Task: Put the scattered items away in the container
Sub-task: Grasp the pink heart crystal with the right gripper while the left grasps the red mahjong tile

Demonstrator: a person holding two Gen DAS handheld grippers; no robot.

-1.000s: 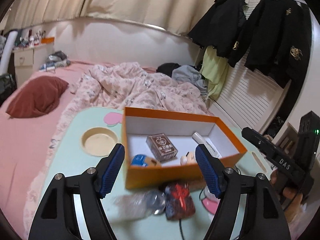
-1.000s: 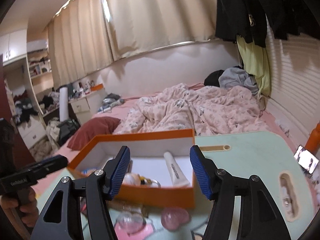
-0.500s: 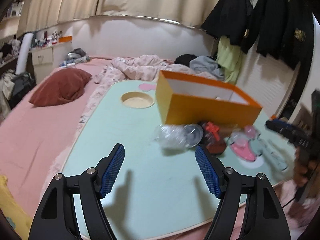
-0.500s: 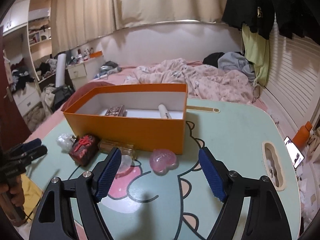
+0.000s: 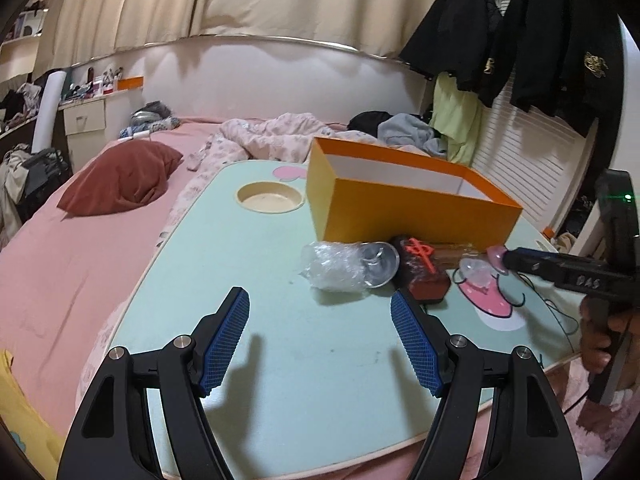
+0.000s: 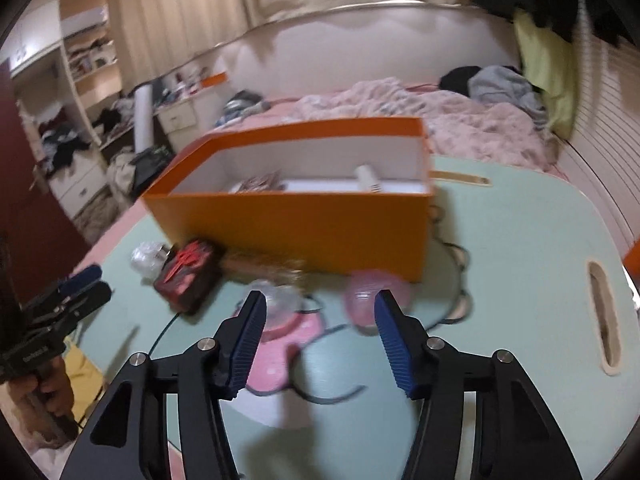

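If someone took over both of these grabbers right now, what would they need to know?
Left gripper: jaws open, empty, above bare table.
Right gripper: jaws closing, nothing between them yet, aimed near the pink case.
Done: white tube and a small packet lie in the orange box.
Left, in front of the box: plastic wrap, dark red pouch, brown bottle, clear case, pink case.
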